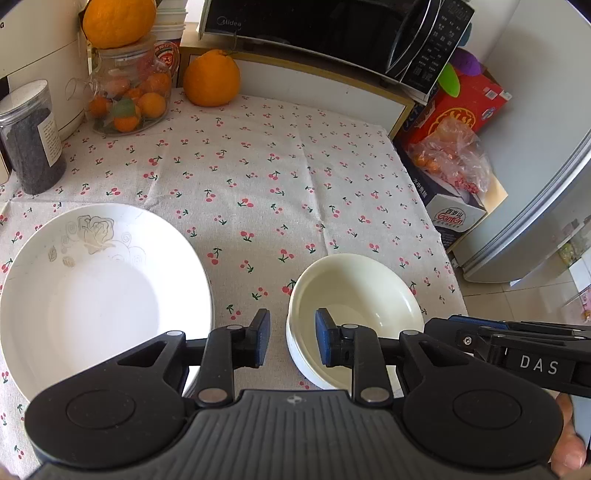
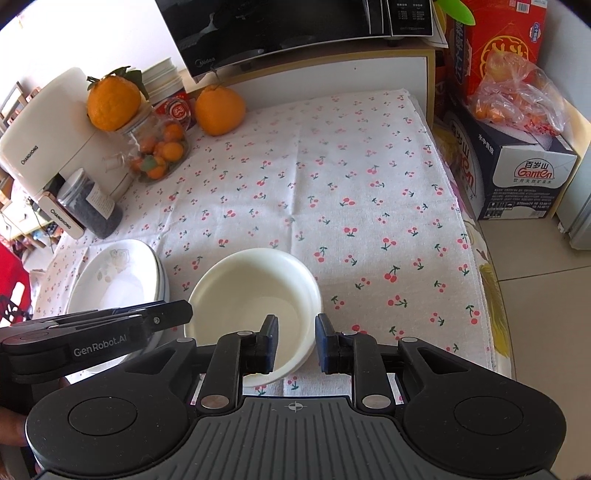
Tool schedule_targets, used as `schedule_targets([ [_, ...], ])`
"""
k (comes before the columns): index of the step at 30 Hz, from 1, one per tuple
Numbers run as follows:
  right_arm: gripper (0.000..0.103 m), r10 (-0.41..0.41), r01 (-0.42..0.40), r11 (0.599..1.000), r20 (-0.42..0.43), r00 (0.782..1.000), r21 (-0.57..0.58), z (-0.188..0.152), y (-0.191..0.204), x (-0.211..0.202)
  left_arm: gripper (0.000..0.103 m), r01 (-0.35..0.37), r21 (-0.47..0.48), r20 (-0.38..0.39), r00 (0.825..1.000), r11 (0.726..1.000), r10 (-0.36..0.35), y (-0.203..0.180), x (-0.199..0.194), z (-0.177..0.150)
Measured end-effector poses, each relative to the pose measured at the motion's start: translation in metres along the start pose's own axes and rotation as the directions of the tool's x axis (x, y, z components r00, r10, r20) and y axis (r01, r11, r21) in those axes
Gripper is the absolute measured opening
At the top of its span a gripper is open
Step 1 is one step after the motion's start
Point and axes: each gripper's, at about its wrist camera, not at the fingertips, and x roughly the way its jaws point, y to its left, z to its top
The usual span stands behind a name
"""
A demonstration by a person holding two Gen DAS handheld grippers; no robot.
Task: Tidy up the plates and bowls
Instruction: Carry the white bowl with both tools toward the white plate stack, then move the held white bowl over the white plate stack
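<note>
A stack of cream bowls [image 1: 354,295] stands on the cherry-print tablecloth, with a stack of white plates [image 1: 99,291] bearing a grey rose print to its left. My left gripper [image 1: 291,338] is open, its jaws astride the near left rim of the top bowl, one finger outside and one inside. My right gripper [image 2: 295,341] is open, its jaws astride the near right rim of the bowls [image 2: 255,291]. The plates [image 2: 118,280] lie left of them. Each gripper shows at the other view's edge.
At the back left stand a jar of small oranges [image 1: 129,96] topped by a large orange, a dark-filled jar [image 1: 33,140], a white appliance [image 2: 44,144] and a loose orange [image 1: 211,79]. A microwave [image 1: 332,33] sits behind. Boxes [image 2: 517,166] and a fridge [image 1: 546,147] stand right of the table.
</note>
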Motion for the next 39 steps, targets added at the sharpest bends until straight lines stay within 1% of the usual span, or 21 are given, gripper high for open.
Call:
schedule_targets([
  [5,0.030,-0.014,0.014,1.000,0.005,1.000,0.019,0.001,-0.003,0.001,0.025,0.006,0.002,-0.006,1.000,1.000,-0.006,0.000,0.002,0.000],
  [7,0.040,-0.023,0.023,0.999,0.008,1.000,0.029,0.001,-0.004,0.001,0.026,0.010,-0.001,-0.007,1.000,1.000,-0.010,0.001,0.002,0.000],
  [8,0.043,-0.028,0.028,0.999,0.013,1.000,0.031,0.002,-0.005,0.000,0.028,0.010,0.002,-0.006,1.000,1.000,-0.010,0.001,0.002,0.001],
  [9,0.050,-0.033,0.032,0.999,0.017,0.999,0.033,0.002,-0.005,0.000,0.030,0.010,0.007,-0.004,1.000,1.000,-0.010,0.000,0.002,0.001],
  [10,0.055,-0.034,0.034,0.999,0.019,0.999,0.036,0.002,-0.005,0.000,0.034,0.014,0.016,-0.001,1.000,1.000,-0.014,0.000,0.001,0.001],
  [11,0.058,-0.036,0.035,0.998,0.019,0.999,0.042,0.002,-0.005,0.000,0.039,0.016,0.020,0.002,1.000,1.000,-0.016,-0.001,0.001,0.001],
  [12,0.061,-0.034,0.033,0.998,0.017,0.999,0.049,0.003,-0.006,0.001,0.040,0.016,0.026,0.006,1.000,1.000,-0.016,-0.002,0.000,0.001],
  [14,0.061,-0.029,0.028,0.998,0.013,1.000,0.062,0.003,-0.008,0.002,0.041,0.021,0.025,0.005,1.000,0.999,-0.021,-0.002,0.000,0.002],
  [18,0.061,-0.010,0.009,0.994,0.005,1.000,0.106,0.004,-0.014,0.003,0.041,0.058,-0.021,-0.007,0.998,0.998,-0.058,0.007,0.001,0.005],
  [26,0.061,0.000,-0.002,0.986,0.009,1.000,0.167,0.006,-0.022,0.003,0.041,0.073,-0.037,-0.021,0.997,0.997,-0.073,0.007,0.004,0.003],
  [34,0.061,-0.004,0.004,0.983,0.001,1.000,0.183,0.005,-0.023,0.009,0.043,0.075,-0.036,-0.025,0.997,0.997,-0.076,0.008,0.004,0.002],
  [39,0.061,-0.009,0.009,0.983,-0.001,1.000,0.185,0.004,-0.023,0.011,0.040,0.078,-0.036,-0.027,0.996,0.996,-0.079,0.007,0.005,0.002],
])
